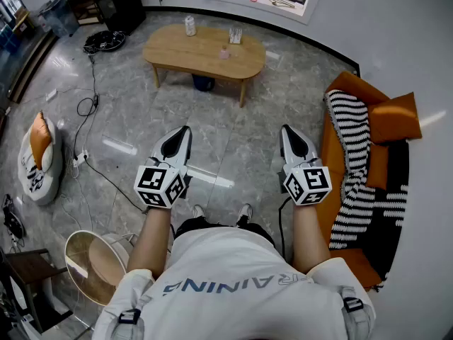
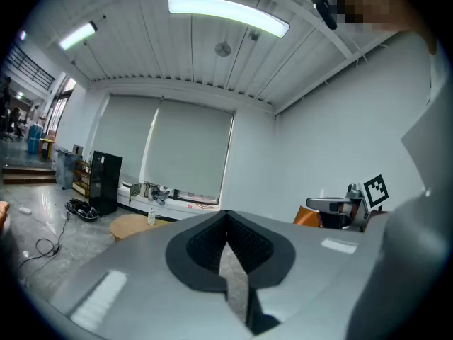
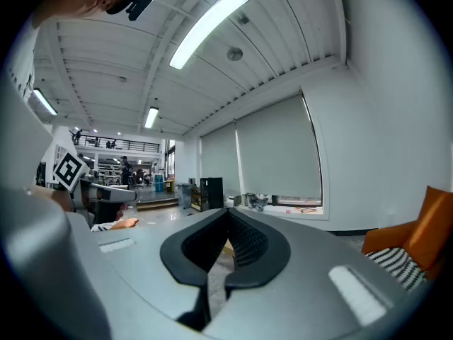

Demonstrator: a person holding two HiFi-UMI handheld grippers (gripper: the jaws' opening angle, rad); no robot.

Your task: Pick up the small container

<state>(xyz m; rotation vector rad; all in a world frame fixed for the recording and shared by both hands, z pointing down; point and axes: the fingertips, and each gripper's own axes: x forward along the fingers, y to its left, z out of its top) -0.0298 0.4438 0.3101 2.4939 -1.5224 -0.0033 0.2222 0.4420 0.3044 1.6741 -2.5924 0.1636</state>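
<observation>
Approach step, nothing grabbed yet; wooden table (image 1: 180, 52) well ahead of me; left gripper (image 1: 185, 129) and right gripper (image 1: 287, 129) both closed tight, empty; small container (image 1: 224, 52), probably the pink one, sits mid-table; next: walk up, open right jaws.

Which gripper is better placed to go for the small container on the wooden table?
Left, but only slightly. Both the left gripper and right gripper are shut, empty and far from the table. The small pink container lies a little nearer the left one's line.
</observation>
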